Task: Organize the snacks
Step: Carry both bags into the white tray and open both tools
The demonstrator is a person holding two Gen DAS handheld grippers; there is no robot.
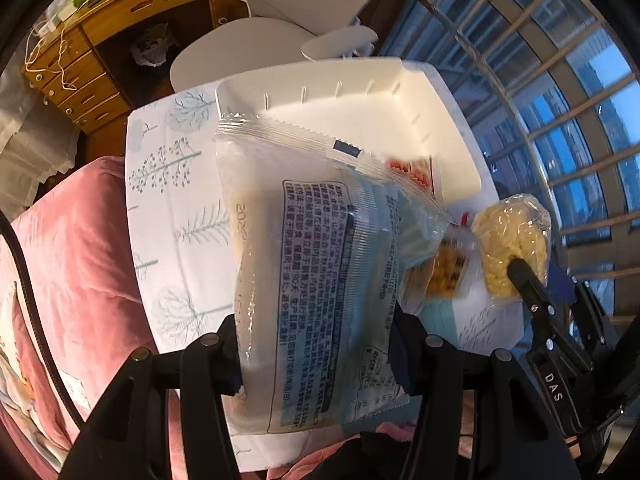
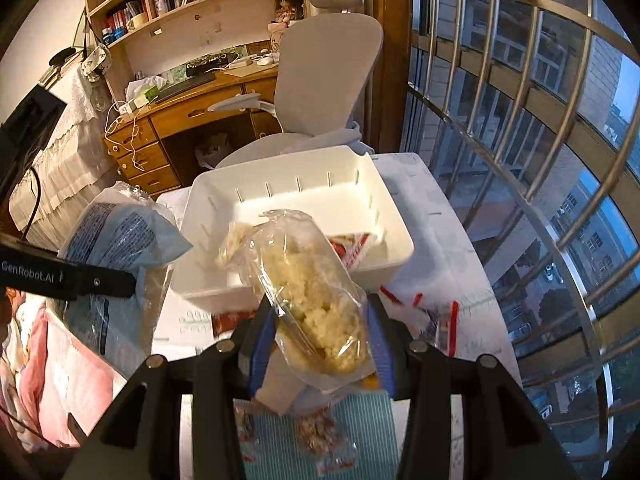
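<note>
Left gripper point(image 1: 316, 356) clamped on blue packet point(image 1: 304, 280), long axis pointing ahead toward white bin point(image 1: 460, 152). Right of that, right gripper point(image 2: 320, 344) pinching yellow snack point(image 2: 316, 296), likewise aimed at bin, just short of its near rim and seemingly nearer. Red packet point(image 2: 356, 248) already inside bin. Only right view showing loose snacks point(image 2: 324, 440) below gripper on surface point(image 2: 460, 264).
</note>
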